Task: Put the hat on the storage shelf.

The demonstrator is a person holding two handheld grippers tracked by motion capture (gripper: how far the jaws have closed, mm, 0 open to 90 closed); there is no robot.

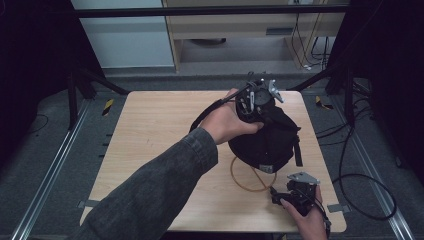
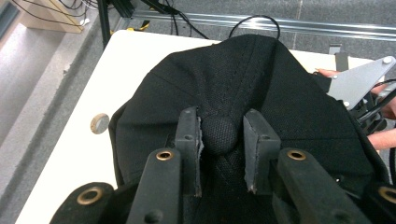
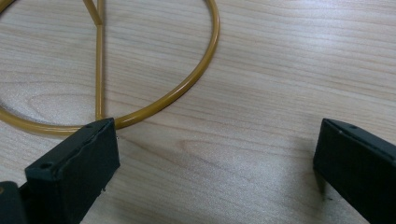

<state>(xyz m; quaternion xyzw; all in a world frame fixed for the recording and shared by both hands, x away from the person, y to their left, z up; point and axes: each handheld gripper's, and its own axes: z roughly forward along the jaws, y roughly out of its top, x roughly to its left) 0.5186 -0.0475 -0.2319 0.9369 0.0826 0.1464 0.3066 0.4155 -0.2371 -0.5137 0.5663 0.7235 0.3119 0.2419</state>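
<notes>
Looking down from the high view, your left gripper [image 1: 256,96] sits atop the black cap [image 1: 267,140] near the table's [image 1: 150,130] right edge, above a yellow wire stand [image 1: 245,179]; your right gripper [image 1: 296,194] rests by the near right corner. Through the left gripper view, the jaws pinch the cap's top button [image 2: 219,134]; squeeze squarely. A coin [image 2: 99,123] lies by the cap. Along the right gripper view, the jaws gape, empty, over pale wood beside the stand's ring.
</notes>
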